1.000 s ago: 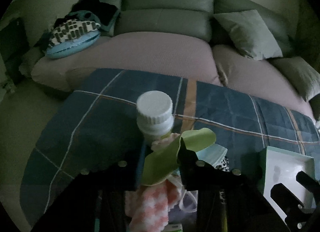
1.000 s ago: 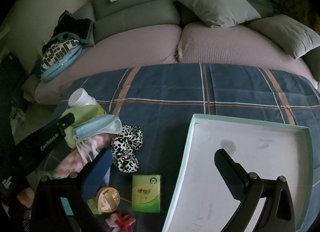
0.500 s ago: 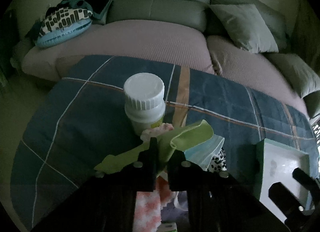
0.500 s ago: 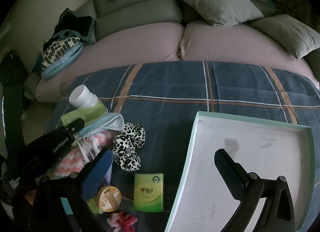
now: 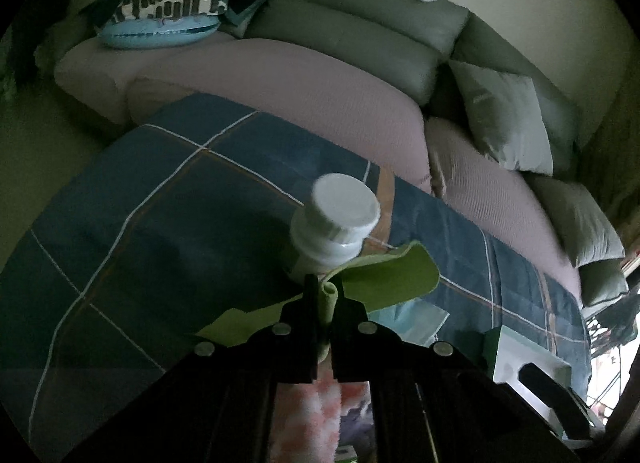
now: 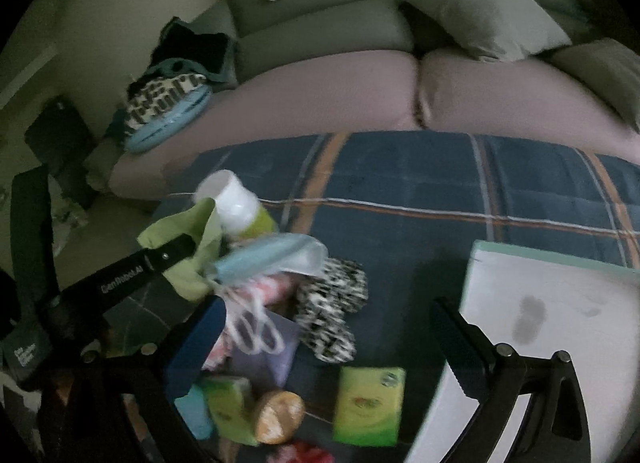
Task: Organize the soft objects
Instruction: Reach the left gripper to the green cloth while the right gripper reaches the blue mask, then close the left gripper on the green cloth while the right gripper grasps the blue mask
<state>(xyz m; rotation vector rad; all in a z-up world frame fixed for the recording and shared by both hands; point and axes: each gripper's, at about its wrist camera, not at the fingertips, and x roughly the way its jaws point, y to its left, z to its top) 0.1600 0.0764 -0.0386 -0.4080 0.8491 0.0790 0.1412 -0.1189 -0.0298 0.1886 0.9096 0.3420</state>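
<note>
Left gripper [image 5: 326, 295] pinches the green cloth [image 5: 384, 275], just in front of the white-capped bottle [image 5: 340, 219]. Right gripper [image 6: 328, 339] spread, empty, beside the tray [image 6: 560, 295]. Risk: the cloth drags against the bottle and topples it.

Left wrist view sits low and close behind the left tongs [image 5: 326, 295], looking across the plaid blanket [image 5: 168, 215] toward the sofa [image 5: 352, 35], tilted. Right wrist view is higher, behind the right tongs [image 6: 332, 343], facing the same sofa [image 6: 320, 23]. Both share the white bottle [image 5: 336, 223] [image 6: 234, 203], green cloth [image 5: 384, 275] [image 6: 188, 247], tray [image 5: 520, 355] [image 6: 560, 303].
</note>
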